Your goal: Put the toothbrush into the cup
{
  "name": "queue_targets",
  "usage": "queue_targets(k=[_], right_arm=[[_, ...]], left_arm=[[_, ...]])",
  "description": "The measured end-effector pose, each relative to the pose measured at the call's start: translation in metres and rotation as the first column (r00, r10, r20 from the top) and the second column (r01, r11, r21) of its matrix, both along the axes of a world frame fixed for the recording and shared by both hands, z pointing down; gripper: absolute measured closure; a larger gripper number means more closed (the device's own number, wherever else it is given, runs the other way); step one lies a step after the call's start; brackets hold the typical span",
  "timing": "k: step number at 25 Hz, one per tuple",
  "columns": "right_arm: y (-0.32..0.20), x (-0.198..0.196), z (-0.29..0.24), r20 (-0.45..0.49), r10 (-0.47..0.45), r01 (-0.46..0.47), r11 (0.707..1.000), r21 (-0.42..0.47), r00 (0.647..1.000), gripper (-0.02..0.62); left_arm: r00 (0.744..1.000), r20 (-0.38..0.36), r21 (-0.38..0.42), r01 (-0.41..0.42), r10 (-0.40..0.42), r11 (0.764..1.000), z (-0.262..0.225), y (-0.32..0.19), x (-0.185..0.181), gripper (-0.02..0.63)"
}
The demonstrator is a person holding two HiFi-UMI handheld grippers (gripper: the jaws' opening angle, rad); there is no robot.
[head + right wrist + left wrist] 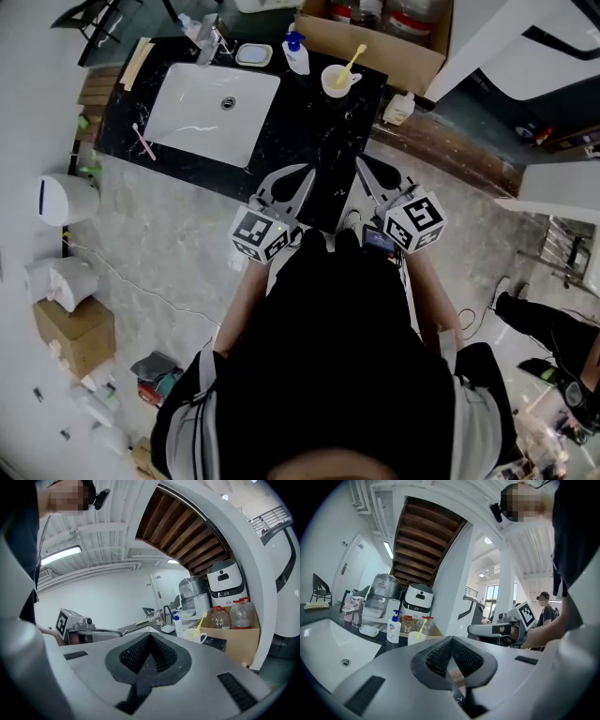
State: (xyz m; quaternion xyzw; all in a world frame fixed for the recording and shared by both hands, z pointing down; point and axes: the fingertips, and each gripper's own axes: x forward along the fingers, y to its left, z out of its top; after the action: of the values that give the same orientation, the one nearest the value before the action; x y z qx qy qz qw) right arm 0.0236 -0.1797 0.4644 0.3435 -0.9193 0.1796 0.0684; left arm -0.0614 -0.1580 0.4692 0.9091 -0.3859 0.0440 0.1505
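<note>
- Near: left tool point(298, 178) and right tool point(366, 169) held close to body at near edge of worktop point(309, 141). Jaws of both pressed together, nothing between.
- Mid-left: pink toothbrush point(143, 142) flat on narrow strip left of sink point(187, 103), well apart from tools.
- Far right: cup point(330, 86) holds yellow toothbrush point(354, 58), soap bottle point(296, 54) just beside.
- Risk: thin flat handle slips from pinch, skids into basin or off left edge.
- Risk: light cup tips if second brush pushed in.

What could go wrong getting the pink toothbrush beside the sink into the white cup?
The pink toothbrush lies flat on the narrow strip of black counter beside the white sink; a clumsy pinch may knock it in. The white cup already holds a yellow toothbrush, so it might tip.
</note>
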Motion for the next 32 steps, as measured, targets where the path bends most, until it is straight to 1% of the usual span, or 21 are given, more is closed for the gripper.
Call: queue_targets(k=[4, 9, 12, 22, 32], right_arm=[[0.030, -0.004, -0.002, 0.016, -0.024, 0.024, 1.000, 0.004, 1.000, 0.581], [0.053, -0.003, -0.002, 0.036, 0.005, -0.005, 1.000, 0.009, 0.999, 0.580], [0.063, -0.002, 0.000, 0.036, 0.001, -0.001, 1.000, 0.011, 0.999, 0.581], [0.066, 0.000, -0.001, 0.030, 0.017, -0.017, 1.000, 0.002, 0.999, 0.581], [0.063, -0.003, -0.003, 0.025, -0.005, 0.004, 1.000, 0.022, 1.000, 0.581]], left_arm=[[1.000, -0.012, -0.010, -0.013, 0.013, 1.000, 0.003, 0.022, 0.004, 0.597], [1.000, -0.013, -0.020, -0.019, 0.018, 1.000, 0.004, 0.037, 0.005, 0.597], [1.000, -0.012, -0.022, -0.023, 0.022, 1.000, 0.004, 0.040, 0.008, 0.597], [0.999, -0.018, -0.004, -0.046, 0.046, 0.999, -0.002, 0.039, 0.018, 0.597], [0.998, -0.021, 0.004, -0.056, 0.056, 0.998, -0.006, 0.041, 0.020, 0.597]])
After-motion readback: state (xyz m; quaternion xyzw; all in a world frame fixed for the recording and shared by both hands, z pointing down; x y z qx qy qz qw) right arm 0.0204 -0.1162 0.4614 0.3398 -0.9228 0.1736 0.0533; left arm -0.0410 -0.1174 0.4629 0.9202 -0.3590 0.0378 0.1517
